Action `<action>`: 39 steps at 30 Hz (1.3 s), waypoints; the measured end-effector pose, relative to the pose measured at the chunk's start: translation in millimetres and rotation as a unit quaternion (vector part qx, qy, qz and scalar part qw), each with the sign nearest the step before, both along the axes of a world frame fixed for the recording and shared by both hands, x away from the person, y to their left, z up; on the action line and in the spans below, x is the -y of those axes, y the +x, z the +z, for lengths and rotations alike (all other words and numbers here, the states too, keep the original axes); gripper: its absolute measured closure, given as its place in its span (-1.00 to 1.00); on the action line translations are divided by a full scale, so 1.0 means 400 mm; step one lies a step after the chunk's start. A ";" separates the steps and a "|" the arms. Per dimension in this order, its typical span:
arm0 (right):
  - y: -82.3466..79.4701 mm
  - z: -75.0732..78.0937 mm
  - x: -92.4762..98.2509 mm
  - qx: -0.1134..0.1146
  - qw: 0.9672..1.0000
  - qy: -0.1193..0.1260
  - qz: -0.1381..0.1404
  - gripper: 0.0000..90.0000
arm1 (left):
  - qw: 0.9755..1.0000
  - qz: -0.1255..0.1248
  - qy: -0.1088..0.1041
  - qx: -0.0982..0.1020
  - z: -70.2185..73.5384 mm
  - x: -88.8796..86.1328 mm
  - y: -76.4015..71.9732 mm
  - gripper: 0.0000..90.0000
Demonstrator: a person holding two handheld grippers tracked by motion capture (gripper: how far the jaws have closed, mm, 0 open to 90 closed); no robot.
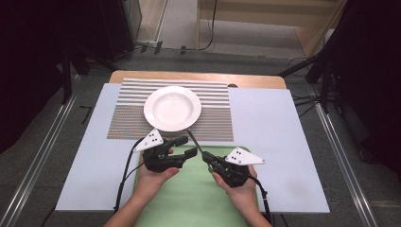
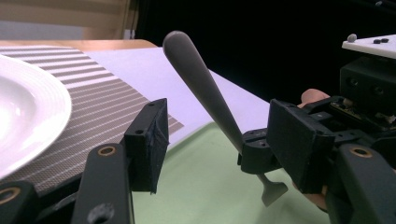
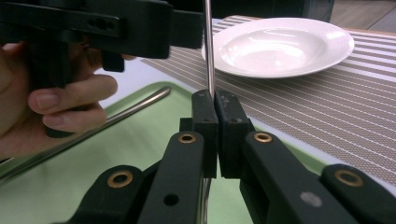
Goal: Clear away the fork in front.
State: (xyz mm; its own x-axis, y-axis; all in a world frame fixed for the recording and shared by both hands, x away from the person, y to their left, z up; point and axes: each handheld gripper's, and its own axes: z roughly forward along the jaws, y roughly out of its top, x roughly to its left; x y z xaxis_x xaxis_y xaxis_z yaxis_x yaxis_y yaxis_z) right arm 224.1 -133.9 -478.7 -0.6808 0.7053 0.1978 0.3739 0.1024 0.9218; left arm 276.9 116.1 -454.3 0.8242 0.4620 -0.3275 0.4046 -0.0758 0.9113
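The right gripper (image 1: 208, 159) has its jaws pressed together on a slim metal utensil (image 1: 194, 140), pinching it low on the shaft; the handle slants up toward eleven o'clock, its tip just short of the white plate (image 1: 172, 108), and in the left gripper view (image 2: 219, 140) a flat end pokes out below the pinch, so it may be a knife or small spatula, though the blade is too hidden to be sure. The left gripper (image 1: 182, 146) sits just at nine o'clock of the utensil, jaws half spread with the handle (image 2: 198, 81) standing between them, neither pad touching it yet.

The main risk is the handover; the handle is smooth, tapered and tilted, so if the left jaws close off-centre one pad could push the shaft sideways and lever it round inside the right pinch, or knock it free onto the green tray (image 1: 189, 198). Letting go with the right before the left has a firm bite would drop it the same way; a second utensil (image 3: 116, 116) already lies on the tray at seven o'clock and could be struck. The raised tip is also near the plate's rim; a swing toward twelve o'clock might clip it and shift the plate on the striped mat (image 1: 215, 118).
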 end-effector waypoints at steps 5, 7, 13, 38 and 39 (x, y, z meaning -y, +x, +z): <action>-0.006 -0.001 -0.015 0.001 1.000 -0.003 0.010 0.93 | 1.000 -0.007 -0.008 -0.012 -0.003 0.006 0.001 0.09; -0.008 -0.001 -0.019 0.000 1.000 0.000 0.011 0.93 | 1.000 -0.010 -0.008 -0.016 -0.004 0.006 0.002 0.21; -0.013 0.002 -0.026 0.005 1.000 0.003 0.018 0.92 | 0.997 -0.039 -0.034 -0.056 -0.012 -0.006 0.016 0.61; 0.004 0.004 0.087 0.030 0.993 -0.021 -0.115 -0.90 | 0.993 -0.069 -0.074 -0.055 0.011 -0.069 0.005 0.93; 0.005 0.003 0.099 0.030 0.993 -0.016 -0.109 -1.00 | 0.992 -0.076 -0.084 -0.054 0.012 -0.072 0.002 0.93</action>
State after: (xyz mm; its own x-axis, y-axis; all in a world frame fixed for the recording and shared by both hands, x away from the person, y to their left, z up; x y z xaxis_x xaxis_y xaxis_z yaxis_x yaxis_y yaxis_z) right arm 226.0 -173.5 -477.5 -0.5210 0.8426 0.1368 0.3346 0.0541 0.9408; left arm 277.8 145.1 -449.6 0.8362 0.2670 -0.4790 0.4958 0.0051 0.8684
